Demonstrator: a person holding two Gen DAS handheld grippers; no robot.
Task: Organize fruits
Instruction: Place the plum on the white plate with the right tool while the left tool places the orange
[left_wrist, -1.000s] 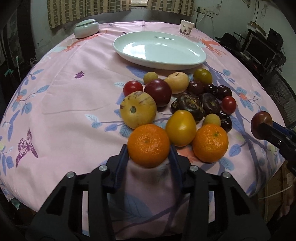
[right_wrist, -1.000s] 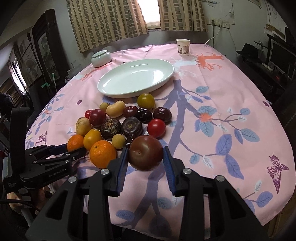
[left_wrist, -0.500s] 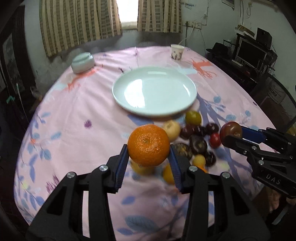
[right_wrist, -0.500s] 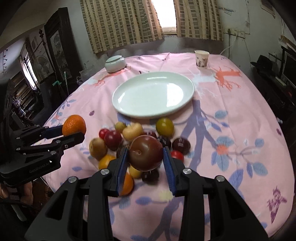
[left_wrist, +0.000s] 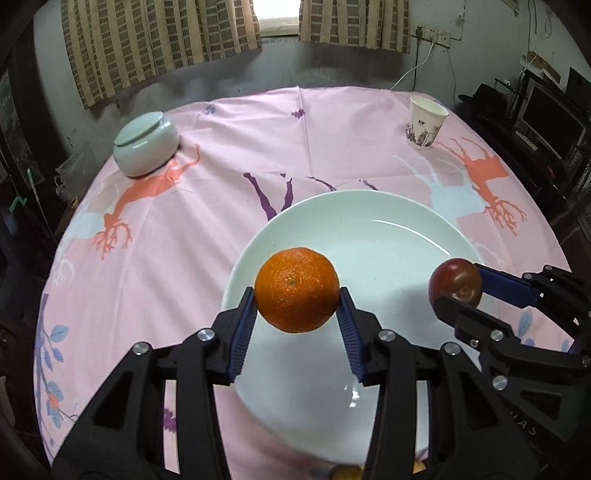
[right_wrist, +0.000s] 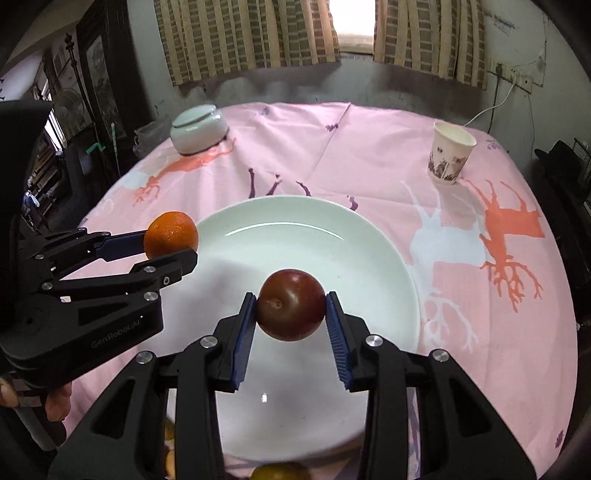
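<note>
The left hand-held gripper (left_wrist: 297, 312) is clamped on an orange (left_wrist: 296, 290), the right hand-held gripper (right_wrist: 290, 314) on a dark plum (right_wrist: 290, 309). Both fruits hang over the empty white plate (left_wrist: 388, 236) on the table (left_wrist: 192, 229), apparently so they can be set down there side by side without colliding.

Round table under a pink cloth (left_wrist: 229, 206) printed with orange and white trees, 1 large white oval ceramic plate (left_wrist: 369, 229) near centre, 1 white lidded ceramic bowl (left_wrist: 146, 144) far left, 1 patterned paper cup (left_wrist: 424, 123) far right
</note>
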